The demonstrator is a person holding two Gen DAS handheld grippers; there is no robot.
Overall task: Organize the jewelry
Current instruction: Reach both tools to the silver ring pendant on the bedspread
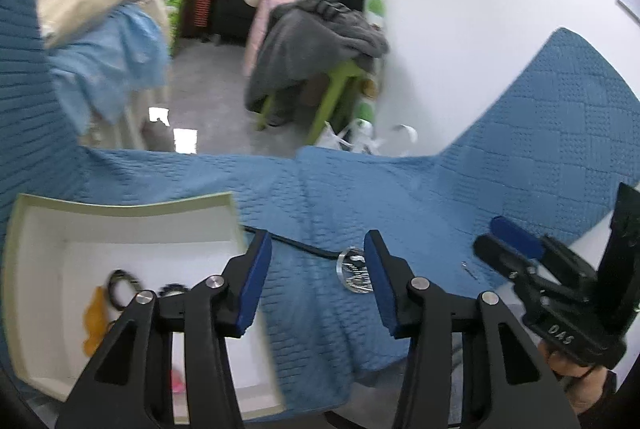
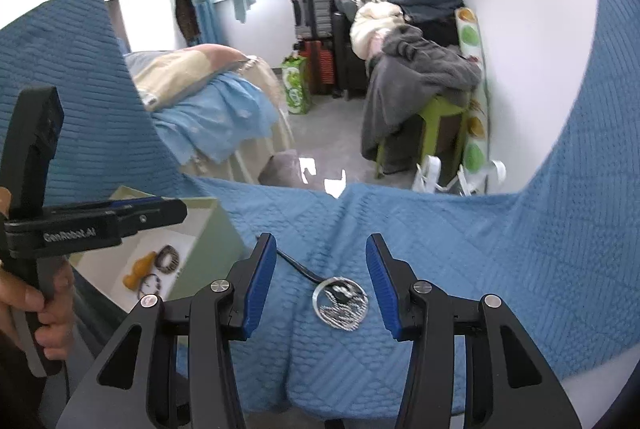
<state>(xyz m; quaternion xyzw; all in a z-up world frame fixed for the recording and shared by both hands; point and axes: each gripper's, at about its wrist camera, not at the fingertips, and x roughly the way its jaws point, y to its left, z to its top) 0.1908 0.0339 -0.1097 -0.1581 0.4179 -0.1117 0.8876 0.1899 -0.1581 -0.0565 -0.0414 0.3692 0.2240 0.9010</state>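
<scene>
My right claw (image 2: 321, 279) is spread around the pendant (image 2: 340, 303) at frame centre, so I should lower squarely before pinching its rim

The pendant (image 2: 340, 303) lies on the quilt (image 2: 480, 269), right of the box (image 2: 208, 229) holding bracelets (image 2: 167, 258).

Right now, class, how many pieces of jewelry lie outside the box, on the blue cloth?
1: the round silver pendant on its black cord, lying on the blue cloth between the right tongs' open fingers. Folds may hide smaller pieces.
</scene>
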